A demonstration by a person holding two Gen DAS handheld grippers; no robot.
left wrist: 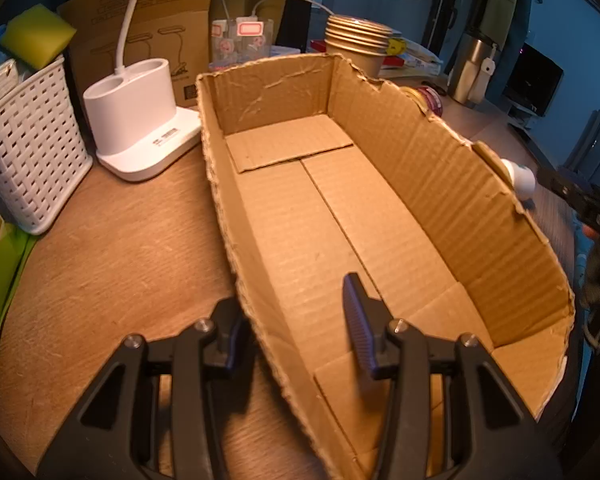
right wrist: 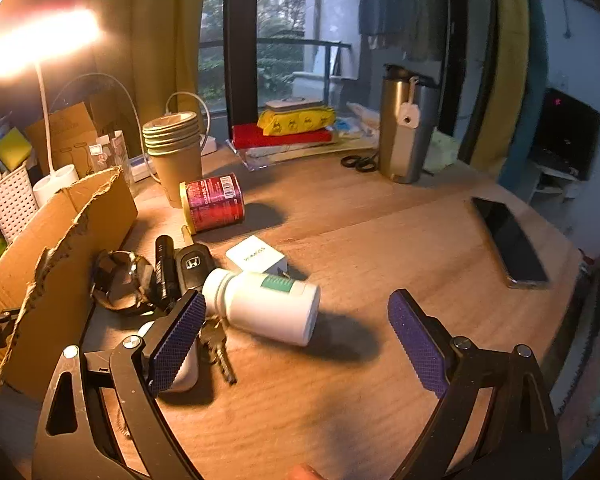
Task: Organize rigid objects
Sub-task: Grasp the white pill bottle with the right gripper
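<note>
An empty, open cardboard box (left wrist: 380, 220) lies on the wooden desk. My left gripper (left wrist: 296, 320) straddles its near left wall, one finger outside and one inside. The inner pad stands clear of the wall, so the jaws are open. Right of the box (right wrist: 60, 232) lie a white pill bottle (right wrist: 264, 308) on its side, a red can (right wrist: 214, 204), a car key fob (right wrist: 192, 264), a black flashlight (right wrist: 164, 268), a small white carton (right wrist: 256, 258) and keys (right wrist: 216, 348). My right gripper (right wrist: 296, 296) hovers open just in front of the bottle, holding nothing.
A white lamp base (left wrist: 140, 120) and a white basket (left wrist: 28, 152) stand left of the box. Stacked paper cups (right wrist: 176, 148), a steel tumbler (right wrist: 408, 128), scissors (right wrist: 358, 162) and a phone (right wrist: 508, 236) sit farther back and right on the desk.
</note>
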